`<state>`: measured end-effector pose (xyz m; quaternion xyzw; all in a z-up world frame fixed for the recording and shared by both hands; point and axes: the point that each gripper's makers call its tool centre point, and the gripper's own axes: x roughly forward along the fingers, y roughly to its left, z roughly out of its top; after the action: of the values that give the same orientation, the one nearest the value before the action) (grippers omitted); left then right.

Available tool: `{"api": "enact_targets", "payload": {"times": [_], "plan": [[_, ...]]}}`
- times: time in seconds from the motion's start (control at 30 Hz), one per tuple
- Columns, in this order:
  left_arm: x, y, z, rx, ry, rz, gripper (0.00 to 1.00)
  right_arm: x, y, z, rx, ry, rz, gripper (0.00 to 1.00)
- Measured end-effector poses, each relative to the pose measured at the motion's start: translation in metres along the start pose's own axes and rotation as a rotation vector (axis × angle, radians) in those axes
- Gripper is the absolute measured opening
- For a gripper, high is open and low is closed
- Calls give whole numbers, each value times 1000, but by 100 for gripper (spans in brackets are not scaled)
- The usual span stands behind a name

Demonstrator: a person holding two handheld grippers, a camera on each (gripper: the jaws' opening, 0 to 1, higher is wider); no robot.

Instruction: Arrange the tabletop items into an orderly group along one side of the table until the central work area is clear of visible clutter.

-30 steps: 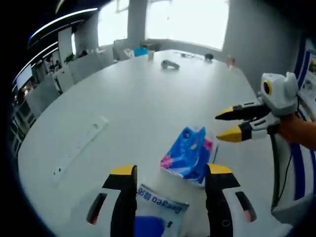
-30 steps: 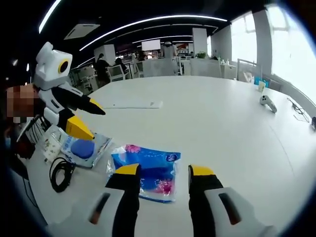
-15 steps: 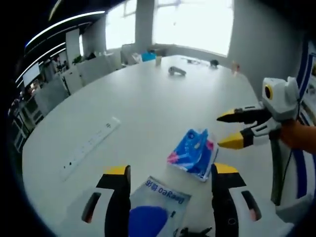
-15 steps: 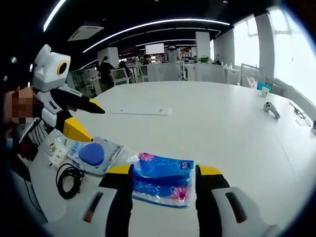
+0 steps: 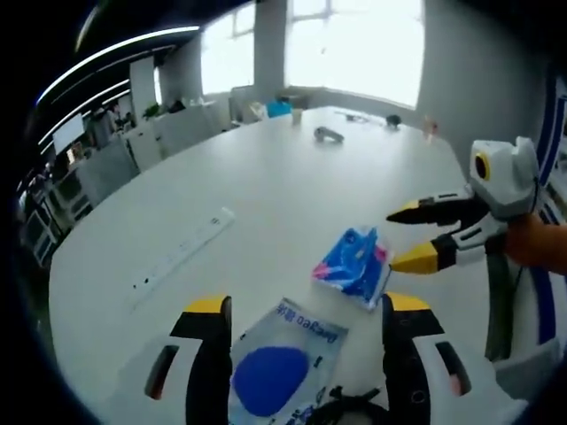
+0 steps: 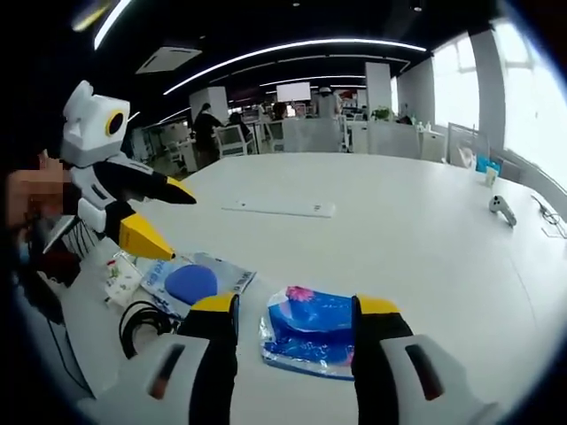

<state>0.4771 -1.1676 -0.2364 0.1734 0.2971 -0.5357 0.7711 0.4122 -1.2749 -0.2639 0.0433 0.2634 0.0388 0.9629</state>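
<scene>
Left gripper view showed the left gripper (image 5: 306,319), jaws apart and empty, above a clear flat packet with a blue disc (image 5: 276,367) near the white table's (image 5: 266,186) edge. The right gripper (image 6: 294,314), also apart, hovered over a blue-and-pink plastic pack (image 6: 310,329) beside it.

The left gripper view looks down and across the white bench (image 5: 266,177) toward bright windows at 12 o'clock, with the right tool (image 5: 416,235) at 3 o'clock. The right gripper view faces the office interior, with the left tool (image 6: 159,215) at 9 o'clock. Both sit close above the blue tissue pack (image 5: 353,265) (image 6: 310,329) and the clear packet (image 5: 279,363) (image 6: 197,278).
</scene>
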Motion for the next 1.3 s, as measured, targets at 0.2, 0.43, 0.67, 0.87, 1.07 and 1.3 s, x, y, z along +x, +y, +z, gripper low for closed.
{"api": "enact_targets", "payload": {"times": [0.2, 0.43, 0.67, 0.87, 1.07, 1.3], "plan": [[-14, 4, -7, -9, -9, 18, 65, 2, 19, 6, -20, -4, 25, 49], [-30, 8, -16, -20, -16, 36, 65, 2, 36, 11, -32, -11, 51, 48], [-42, 10, -31, -41, -6, 58, 65, 1, 53, 12, -50, -7, 75, 48], [-51, 8, -47, -50, 4, 68, 65, 2, 71, 7, -55, 1, 105, 48], [-62, 11, -59, -76, 6, 80, 65, 5, 88, 2, -65, 15, 134, 49], [-77, 14, -71, -83, 7, 99, 64, 6, 103, 2, -81, 21, 161, 49]]}}
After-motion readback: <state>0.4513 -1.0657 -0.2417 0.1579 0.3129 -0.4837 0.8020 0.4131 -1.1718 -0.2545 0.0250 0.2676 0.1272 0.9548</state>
